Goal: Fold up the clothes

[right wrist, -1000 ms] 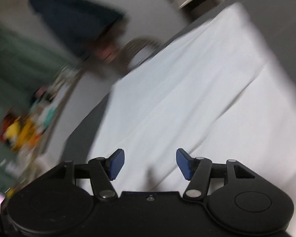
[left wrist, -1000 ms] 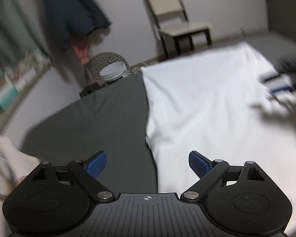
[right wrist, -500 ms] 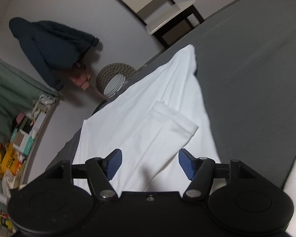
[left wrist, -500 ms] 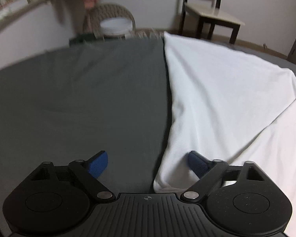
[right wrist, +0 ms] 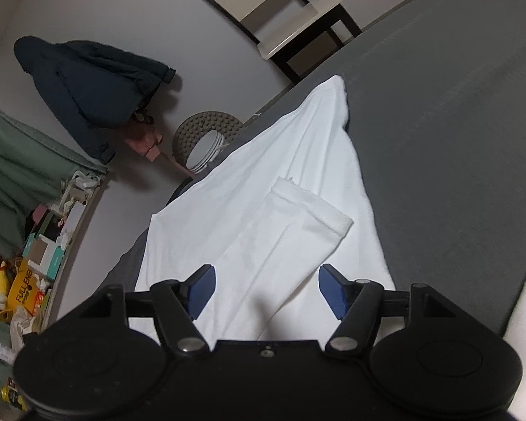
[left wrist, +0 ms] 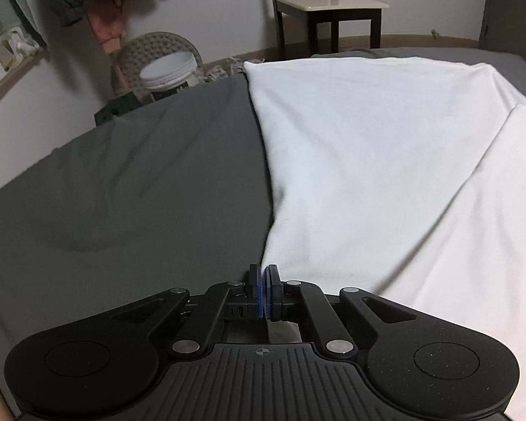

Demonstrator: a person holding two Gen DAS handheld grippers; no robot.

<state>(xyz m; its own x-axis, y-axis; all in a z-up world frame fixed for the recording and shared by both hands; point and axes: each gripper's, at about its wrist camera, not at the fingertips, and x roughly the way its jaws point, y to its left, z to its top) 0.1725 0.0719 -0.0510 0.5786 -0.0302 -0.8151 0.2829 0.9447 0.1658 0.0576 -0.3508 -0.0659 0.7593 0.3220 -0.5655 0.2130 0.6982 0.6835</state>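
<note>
Since half a second ago the left claw [left wrist: 264,282] has gone from spread to clenched at the near left edge of the shirt [left wrist: 385,161]; whether cloth is actually pinched between its pads cannot be told, as the edge runs in under them. The bed [left wrist: 129,189], grey-sheeted, carries the white shirt spread flat across its right part, one sleeve [right wrist: 308,217] folded inward on top. The right claw [right wrist: 266,291] hangs released over the shirt's near end, gripping nothing. The closing likely means a hold on the edge for the next fold. The shirt's near hem is hidden behind both claw bodies, and its right side is cut off in the left view.
</note>
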